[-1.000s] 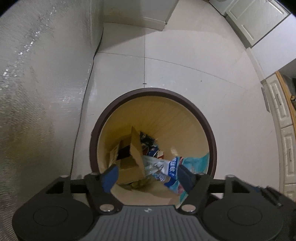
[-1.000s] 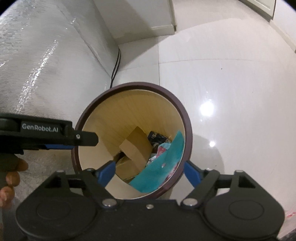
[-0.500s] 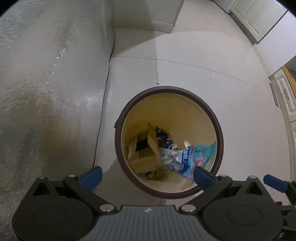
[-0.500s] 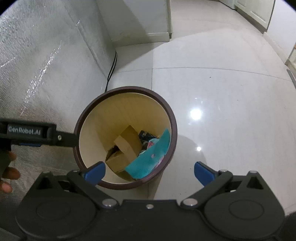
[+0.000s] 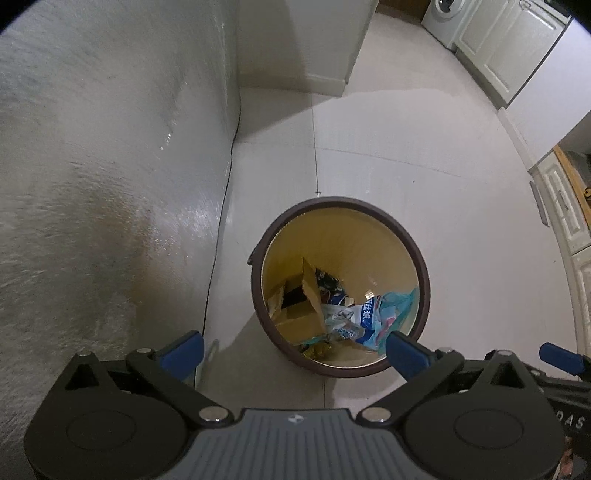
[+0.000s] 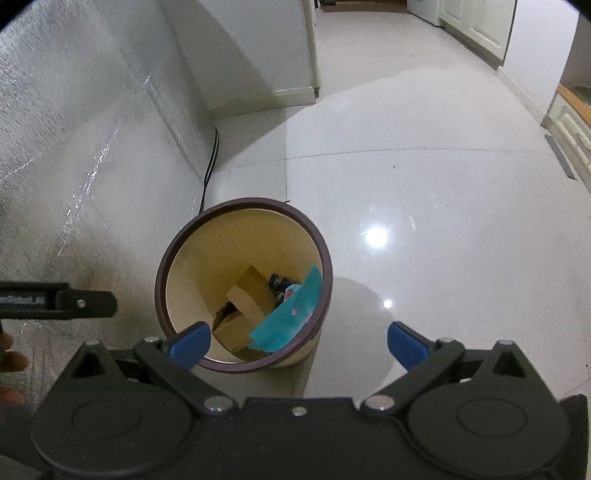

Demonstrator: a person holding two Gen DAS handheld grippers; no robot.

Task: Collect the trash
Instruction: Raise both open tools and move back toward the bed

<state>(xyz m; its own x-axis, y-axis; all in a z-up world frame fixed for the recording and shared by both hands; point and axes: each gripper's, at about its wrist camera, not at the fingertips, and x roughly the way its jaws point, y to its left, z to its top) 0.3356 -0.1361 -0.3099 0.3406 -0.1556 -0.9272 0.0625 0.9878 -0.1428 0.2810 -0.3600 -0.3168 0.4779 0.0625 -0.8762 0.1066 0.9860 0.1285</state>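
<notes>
A round trash bin (image 5: 424, 266) with a dark brown rim and yellow inside stands on the floor; it also shows in the right wrist view (image 6: 168, 266). Inside lie a brown cardboard box (image 5: 306, 306) (image 6: 251, 295), a teal and blue plastic wrapper (image 5: 373, 314) (image 6: 291, 317) and other dark wrappers. My left gripper (image 5: 291, 350) is open and empty, high above the bin's near edge. My right gripper (image 6: 295, 343) is open and empty, above the bin's near right side. The left gripper's body (image 6: 55, 300) shows at the left of the right wrist view.
A silver foil-covered surface (image 5: 92, 184) rises on the left, with a black cable (image 6: 208, 166) along its base. White glossy floor tiles (image 6: 424, 221) spread to the right. White cabinets (image 5: 517, 48) and a washing machine (image 5: 447, 14) stand at the far right.
Both grippers have risen and pulled back from the bin, and their jaws have opened wider. The bin looks smaller and farther in both views.
</notes>
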